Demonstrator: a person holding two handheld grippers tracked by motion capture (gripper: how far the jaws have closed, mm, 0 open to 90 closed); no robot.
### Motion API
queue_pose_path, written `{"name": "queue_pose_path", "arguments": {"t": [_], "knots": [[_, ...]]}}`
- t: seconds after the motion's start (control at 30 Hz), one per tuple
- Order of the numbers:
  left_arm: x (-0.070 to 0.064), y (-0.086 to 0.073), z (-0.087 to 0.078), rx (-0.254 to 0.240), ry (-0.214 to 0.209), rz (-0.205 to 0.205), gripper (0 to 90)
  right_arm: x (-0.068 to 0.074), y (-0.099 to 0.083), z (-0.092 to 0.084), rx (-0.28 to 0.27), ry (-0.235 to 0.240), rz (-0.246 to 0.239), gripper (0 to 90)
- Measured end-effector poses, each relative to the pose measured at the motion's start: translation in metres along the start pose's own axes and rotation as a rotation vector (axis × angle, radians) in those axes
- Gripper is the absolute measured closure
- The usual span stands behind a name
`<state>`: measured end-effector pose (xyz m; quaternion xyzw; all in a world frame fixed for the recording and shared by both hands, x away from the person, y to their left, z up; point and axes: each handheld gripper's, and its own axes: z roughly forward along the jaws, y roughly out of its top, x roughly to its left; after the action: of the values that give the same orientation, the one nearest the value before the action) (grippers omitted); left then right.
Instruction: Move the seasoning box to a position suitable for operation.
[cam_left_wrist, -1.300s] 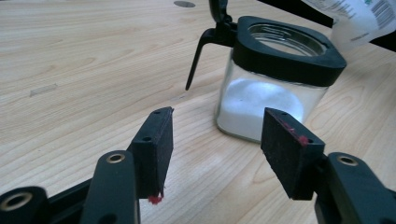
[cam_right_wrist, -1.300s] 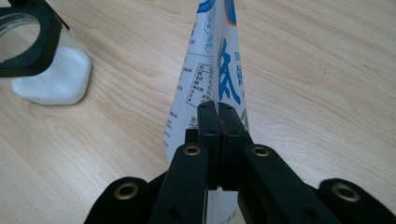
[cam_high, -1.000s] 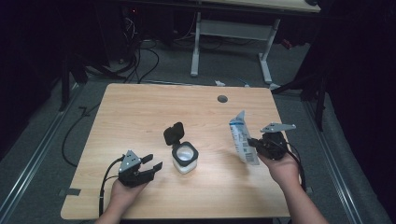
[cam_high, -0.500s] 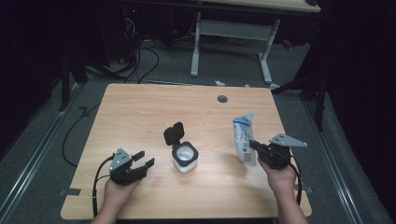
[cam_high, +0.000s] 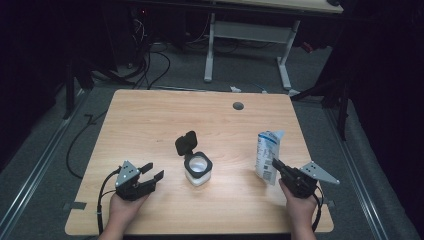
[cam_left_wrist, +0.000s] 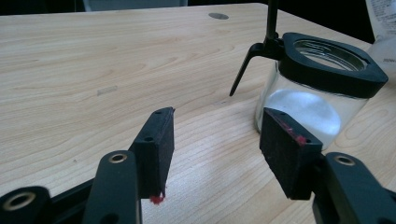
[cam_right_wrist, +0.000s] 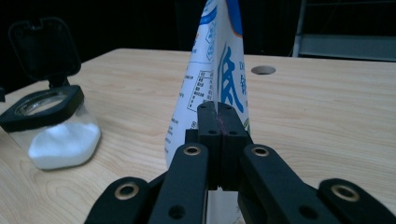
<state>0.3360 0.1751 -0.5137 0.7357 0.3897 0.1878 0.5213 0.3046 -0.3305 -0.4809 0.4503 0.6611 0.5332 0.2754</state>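
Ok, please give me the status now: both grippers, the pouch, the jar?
Left gripper open, beside jar, not touching. Right gripper shut on pouch, pouch upright. Jar lid flipped open, white powder inside. Table between them clear.

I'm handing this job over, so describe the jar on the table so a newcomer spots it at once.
On the light wooden table, look near the middle of the front half, between the person's two hands. There stands a small clear glass jar partly filled with white powder. Its black collar and flipped-up black lid set it apart from the blue-and-white printed pouch to its right.
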Motion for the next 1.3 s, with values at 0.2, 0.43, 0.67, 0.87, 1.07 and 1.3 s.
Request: {"name": "queue_pose_path", "arguments": {"t": [0.2,0.43,0.67,0.87,1.07,1.3], "knots": [[-0.001,0.0,0.0,-0.003,-0.003,0.005,45.6,0.001,-0.002,0.0,0.007,-0.009,-0.016,90.0],[0.003,-0.001,-0.001,0.007,-0.012,-0.002,45.5,0.0,-0.002,0.002,-0.005,-0.014,-0.036,90.0],[0.003,-0.003,-0.005,0.008,-0.003,-0.002,45.4,-0.005,-0.001,0.016,0.006,-0.024,-0.04,90.0],[0.005,-0.004,-0.009,0.007,0.001,-0.015,45.5,-0.01,-0.003,0.026,0.027,-0.034,-0.039,90.0],[0.004,-0.002,-0.007,0.004,-0.003,-0.007,45.4,-0.013,-0.006,0.024,0.038,-0.034,-0.029,90.0],[0.006,0.0,-0.006,-0.005,-0.001,-0.011,45.2,-0.013,-0.011,0.017,0.044,-0.04,-0.029,88.9]]}}
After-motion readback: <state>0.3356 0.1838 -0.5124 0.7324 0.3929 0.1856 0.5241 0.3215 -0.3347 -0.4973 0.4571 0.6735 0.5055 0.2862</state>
